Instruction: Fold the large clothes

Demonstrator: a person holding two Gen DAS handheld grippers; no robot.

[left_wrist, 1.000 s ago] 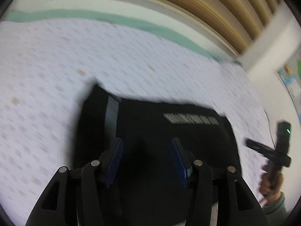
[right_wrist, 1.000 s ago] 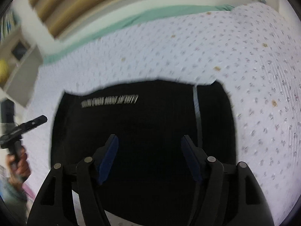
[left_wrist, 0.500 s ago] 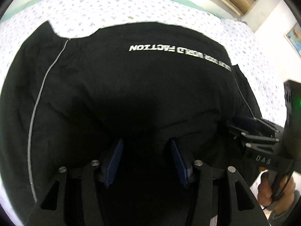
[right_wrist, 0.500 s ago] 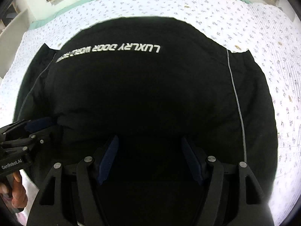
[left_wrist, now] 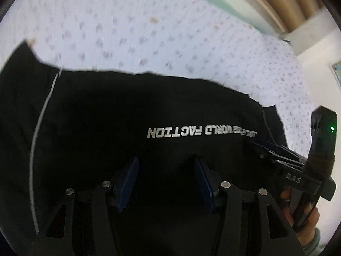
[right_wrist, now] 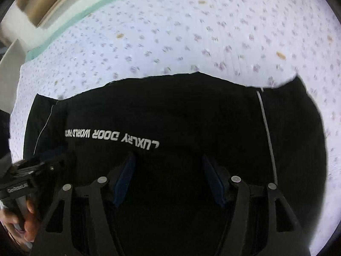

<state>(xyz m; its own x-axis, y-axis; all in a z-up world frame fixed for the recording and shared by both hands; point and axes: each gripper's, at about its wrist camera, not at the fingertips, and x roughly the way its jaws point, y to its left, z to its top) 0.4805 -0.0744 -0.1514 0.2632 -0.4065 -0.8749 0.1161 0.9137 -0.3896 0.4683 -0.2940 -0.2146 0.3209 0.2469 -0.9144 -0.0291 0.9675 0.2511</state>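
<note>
The left black two-finger gripper (left_wrist: 165, 183) has angular, matte linkage arms with triangular cut-outs, round silver pivot screws and dark blue rectangular finger pads (left_wrist: 129, 183). The right black two-finger gripper (right_wrist: 168, 181) is built the same way, with matching silver screws and blue pads (right_wrist: 124, 179). Seen from the left wrist, the right unit carries white "DAS" lettering, a small green indicator light and a dark wrapped band. The right hand (left_wrist: 304, 211) emerges from a grey-green knit sleeve cuff (left_wrist: 313, 242). The left hand (right_wrist: 23, 219) grips a handle bearing a small white label.

Left hand-held gripper (left_wrist: 165, 183) & right hand-held gripper (right_wrist: 168, 179) pointed steeply down, side by side, jaws apart, nothing clamped.
</note>
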